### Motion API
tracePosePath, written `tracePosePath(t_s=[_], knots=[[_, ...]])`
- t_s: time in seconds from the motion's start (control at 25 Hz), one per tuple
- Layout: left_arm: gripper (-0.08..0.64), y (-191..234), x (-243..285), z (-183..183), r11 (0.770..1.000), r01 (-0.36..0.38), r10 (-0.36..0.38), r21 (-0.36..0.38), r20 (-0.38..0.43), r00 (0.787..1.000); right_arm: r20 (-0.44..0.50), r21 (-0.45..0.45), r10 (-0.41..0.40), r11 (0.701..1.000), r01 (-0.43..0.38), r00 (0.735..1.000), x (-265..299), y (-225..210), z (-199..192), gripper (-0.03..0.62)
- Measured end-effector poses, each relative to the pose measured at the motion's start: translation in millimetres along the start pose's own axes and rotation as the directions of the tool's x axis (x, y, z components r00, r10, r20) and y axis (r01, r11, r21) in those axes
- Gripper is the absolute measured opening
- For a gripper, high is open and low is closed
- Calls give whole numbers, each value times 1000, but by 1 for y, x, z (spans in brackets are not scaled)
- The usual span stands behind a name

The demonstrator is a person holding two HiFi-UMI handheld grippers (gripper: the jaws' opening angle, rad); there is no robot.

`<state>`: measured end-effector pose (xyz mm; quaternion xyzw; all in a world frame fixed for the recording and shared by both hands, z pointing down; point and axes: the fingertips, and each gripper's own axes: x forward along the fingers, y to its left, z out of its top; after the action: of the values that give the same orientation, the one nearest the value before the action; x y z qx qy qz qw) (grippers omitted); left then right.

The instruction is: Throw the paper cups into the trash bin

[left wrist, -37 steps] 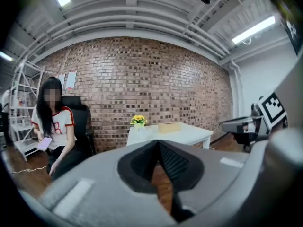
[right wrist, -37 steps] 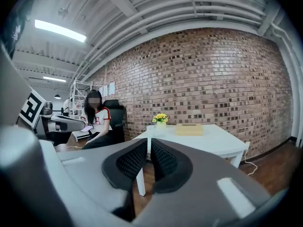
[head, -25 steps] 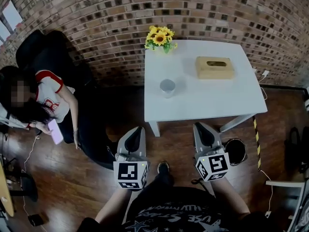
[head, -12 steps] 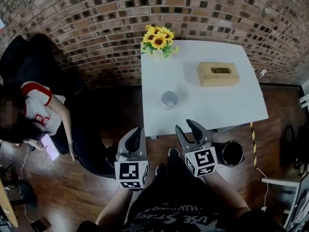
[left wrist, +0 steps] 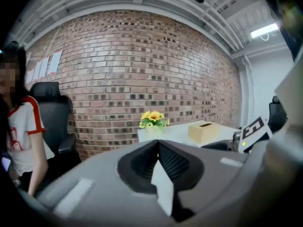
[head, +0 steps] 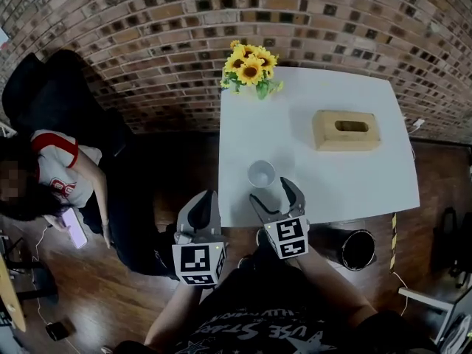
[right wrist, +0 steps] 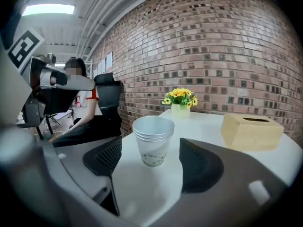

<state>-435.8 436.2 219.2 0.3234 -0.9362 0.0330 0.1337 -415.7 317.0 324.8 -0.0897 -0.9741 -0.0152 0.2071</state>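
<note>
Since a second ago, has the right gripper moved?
Yes. The right gripper shifted left along the near edge of the table toward the paper cups; its jaws have just been opening, cups ahead, ungripped.

The trash bin (head: 358, 249) by the table (head: 354, 175) corner is too dark inside to tell what it holds. The paper cups (right wrist: 153, 140) are nested; their count can't be made out, nor the small print low on the side. The seated person (head: 63, 183) is cut off by the left edge.
</note>
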Motion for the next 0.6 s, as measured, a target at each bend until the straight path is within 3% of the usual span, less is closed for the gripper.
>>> tracePosePath(t_s=[0.2, 0.6], knots=[[5, -6, 23, -3, 1000, -6, 6, 0, -30, 1000, -26, -32, 66, 997, -67, 997, 26, 4, 1, 417], [5, -3, 52, -33, 999, -49, 48, -8, -122, 991, -12, -66, 112, 991, -113, 994, 56, 0, 1, 420]])
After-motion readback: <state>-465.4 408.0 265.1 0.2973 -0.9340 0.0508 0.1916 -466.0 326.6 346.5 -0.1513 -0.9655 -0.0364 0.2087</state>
